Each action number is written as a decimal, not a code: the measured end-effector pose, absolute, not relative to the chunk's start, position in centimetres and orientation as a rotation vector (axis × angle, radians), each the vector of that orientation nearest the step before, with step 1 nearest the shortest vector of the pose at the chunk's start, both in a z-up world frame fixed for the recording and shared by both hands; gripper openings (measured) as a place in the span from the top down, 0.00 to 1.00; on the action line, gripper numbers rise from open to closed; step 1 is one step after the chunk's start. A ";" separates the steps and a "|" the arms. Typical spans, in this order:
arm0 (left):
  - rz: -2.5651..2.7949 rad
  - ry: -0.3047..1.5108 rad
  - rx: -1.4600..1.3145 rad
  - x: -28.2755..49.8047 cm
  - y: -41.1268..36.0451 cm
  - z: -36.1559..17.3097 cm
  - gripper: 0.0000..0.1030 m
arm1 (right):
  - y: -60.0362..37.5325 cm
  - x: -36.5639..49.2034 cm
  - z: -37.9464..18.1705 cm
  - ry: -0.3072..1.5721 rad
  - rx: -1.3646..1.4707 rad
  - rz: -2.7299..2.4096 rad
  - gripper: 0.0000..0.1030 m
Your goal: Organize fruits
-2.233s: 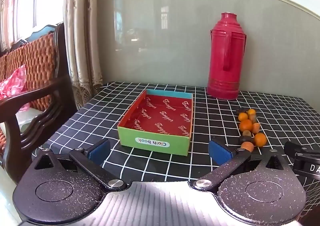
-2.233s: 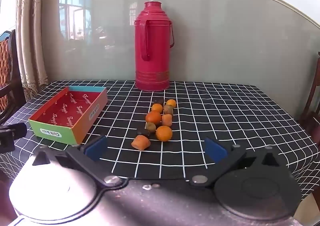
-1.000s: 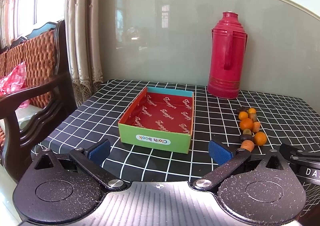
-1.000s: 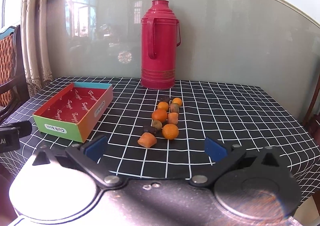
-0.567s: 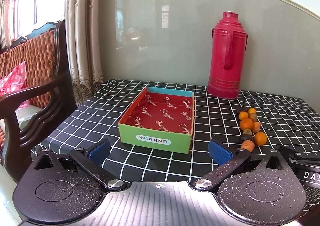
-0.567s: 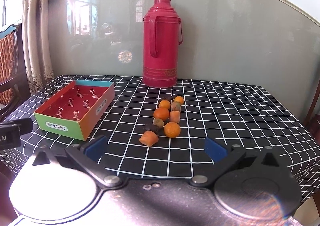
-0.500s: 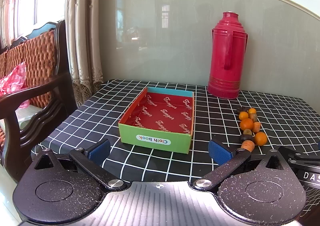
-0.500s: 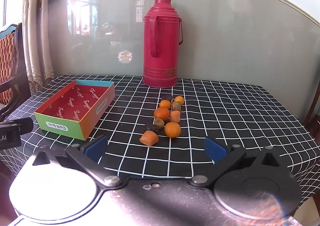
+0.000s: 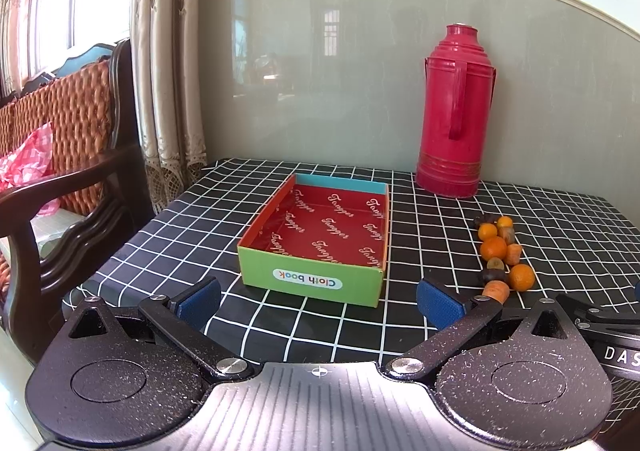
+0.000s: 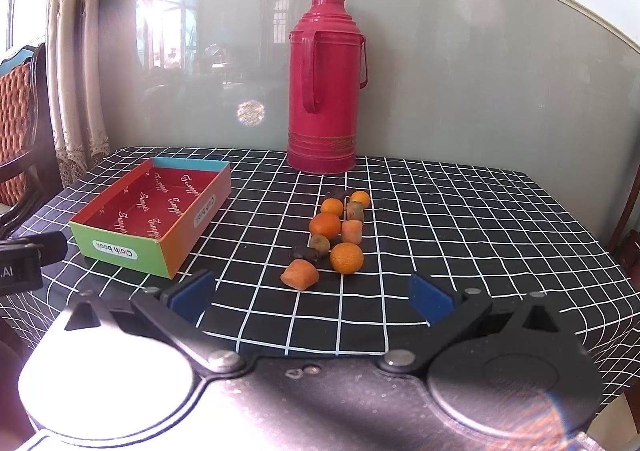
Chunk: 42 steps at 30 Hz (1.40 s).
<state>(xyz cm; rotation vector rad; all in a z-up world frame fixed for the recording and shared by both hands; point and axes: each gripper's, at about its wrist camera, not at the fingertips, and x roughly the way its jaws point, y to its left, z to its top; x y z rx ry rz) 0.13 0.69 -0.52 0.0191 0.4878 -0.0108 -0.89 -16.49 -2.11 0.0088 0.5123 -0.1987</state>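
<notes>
Both spread wide and holding nothing, the right gripper (image 10: 310,297) and left gripper (image 9: 318,303) are risking scattering the tightly clustered fruits (image 10: 338,229) across the counter (image 10: 480,219) instead of into the box (image 10: 120,241).

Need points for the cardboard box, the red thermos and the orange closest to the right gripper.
cardboard box (image 10: 114,247), right wrist view, on its green front wall.
red thermos (image 10: 326,99), right wrist view, mid-body beside the handle.
nearest orange (image 10: 347,258), right wrist view, centre of its peel.
</notes>
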 end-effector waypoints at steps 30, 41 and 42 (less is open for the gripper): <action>-0.130 0.459 0.183 2.5 -4.2 -1.5 0.00 | -22.6 -0.4 -3.7 0.473 0.082 -0.368 0.05; -0.303 0.473 0.313 6.5 -11.8 -4.9 0.00 | -28.3 1.7 -5.9 0.459 0.148 -0.518 0.05; -0.319 0.484 0.312 6.9 -12.4 -5.3 0.00 | -28.6 1.9 -6.2 0.459 0.152 -0.522 0.05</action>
